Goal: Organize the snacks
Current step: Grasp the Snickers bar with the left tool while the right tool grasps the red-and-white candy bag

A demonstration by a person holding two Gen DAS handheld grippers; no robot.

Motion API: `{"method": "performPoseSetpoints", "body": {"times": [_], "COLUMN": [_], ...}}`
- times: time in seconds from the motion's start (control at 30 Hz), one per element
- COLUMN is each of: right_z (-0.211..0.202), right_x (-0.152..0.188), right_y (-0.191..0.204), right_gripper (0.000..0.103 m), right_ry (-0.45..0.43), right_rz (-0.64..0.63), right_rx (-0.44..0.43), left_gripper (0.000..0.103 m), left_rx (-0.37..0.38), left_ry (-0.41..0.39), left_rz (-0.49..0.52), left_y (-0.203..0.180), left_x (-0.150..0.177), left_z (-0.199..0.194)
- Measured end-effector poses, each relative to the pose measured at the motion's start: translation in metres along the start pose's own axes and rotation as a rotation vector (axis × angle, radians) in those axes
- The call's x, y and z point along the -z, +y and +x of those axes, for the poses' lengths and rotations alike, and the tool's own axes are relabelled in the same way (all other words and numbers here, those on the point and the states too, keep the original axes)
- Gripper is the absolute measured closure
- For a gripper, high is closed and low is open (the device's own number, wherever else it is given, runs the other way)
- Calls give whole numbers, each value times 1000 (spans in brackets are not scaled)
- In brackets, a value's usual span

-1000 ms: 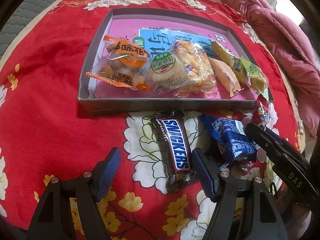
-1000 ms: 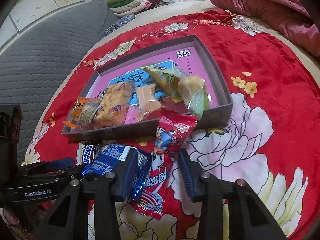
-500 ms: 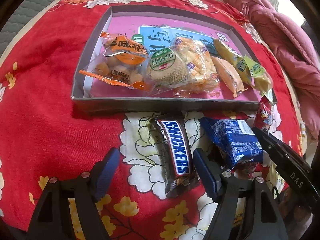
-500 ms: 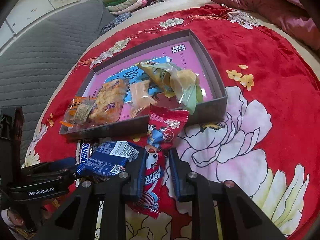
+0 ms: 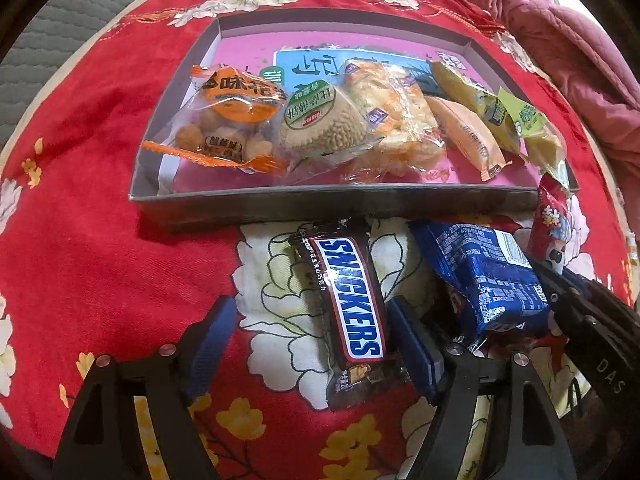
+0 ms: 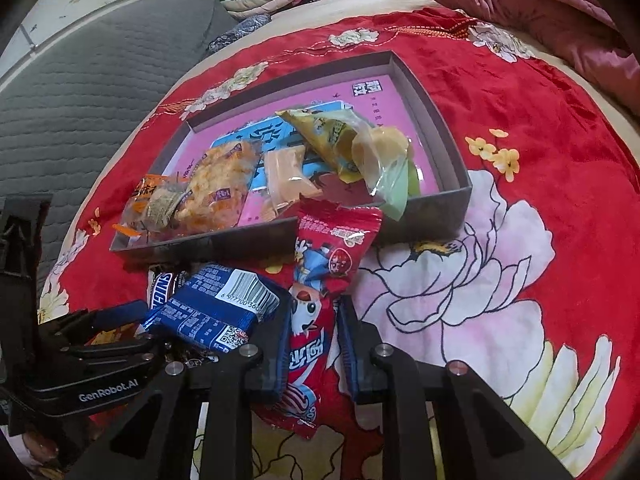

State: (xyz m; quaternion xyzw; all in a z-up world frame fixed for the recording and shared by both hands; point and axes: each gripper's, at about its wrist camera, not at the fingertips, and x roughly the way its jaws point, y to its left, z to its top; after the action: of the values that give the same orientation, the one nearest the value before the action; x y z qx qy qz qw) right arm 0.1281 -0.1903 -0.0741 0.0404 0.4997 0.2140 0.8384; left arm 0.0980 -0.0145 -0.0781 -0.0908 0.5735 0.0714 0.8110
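A brown Snickers bar (image 5: 348,300) lies on the red flowered cloth just in front of the grey box (image 5: 320,204). My left gripper (image 5: 310,308) is open and straddles the bar's near half, its right finger close beside the wrapper. To the right of the bar lies a blue packet (image 5: 484,280). In the right wrist view my right gripper (image 6: 314,312) is shut on the lower part of a red snack packet (image 6: 332,256), whose top leans on the box's front wall (image 6: 248,236). The blue packet (image 6: 216,308) rests against the right gripper's left finger.
The box holds several wrapped snacks: an orange bag (image 5: 228,120), a durian cake (image 5: 320,124), crackers (image 5: 396,120) and yellow-green packets (image 5: 508,116). A pink quilt (image 6: 540,4) is piled at the back right. Grey bedding (image 6: 80,92) lies left of the red cloth.
The right gripper's jaws have closed from wide apart onto the red packet. The left gripper has hardly moved and stays open around the Snickers bar.
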Motion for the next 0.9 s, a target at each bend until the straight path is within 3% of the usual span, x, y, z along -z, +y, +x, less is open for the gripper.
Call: {"method": "performPoseSetpoints", "body": {"times": [0.13, 0.23, 0.3, 0.33, 0.9], "right_z": [-5, -9, -10, -11, -25], "right_x": [-2, -2, -2, -3, -6], "right_y": [2, 5, 5, 5, 1], "right_gripper": [83, 84, 84, 84, 85], "right_ry": [-19, -33, -41, -44, -106], "right_rz": [-17, -36, -40, -39, -26], "right_rx": [9, 22, 26, 25, 11], "left_gripper": [27, 46, 68, 71, 73], "left_rx": [10, 23, 44, 59, 133], "left_ry": [-4, -10, -14, -18, -49], "left_rz": [-10, -10, -12, -13, -45], "left_y": [2, 6, 7, 7, 17], "left_x": [1, 3, 3, 3, 1], "left_z": [-2, -6, -10, -13, -38]}}
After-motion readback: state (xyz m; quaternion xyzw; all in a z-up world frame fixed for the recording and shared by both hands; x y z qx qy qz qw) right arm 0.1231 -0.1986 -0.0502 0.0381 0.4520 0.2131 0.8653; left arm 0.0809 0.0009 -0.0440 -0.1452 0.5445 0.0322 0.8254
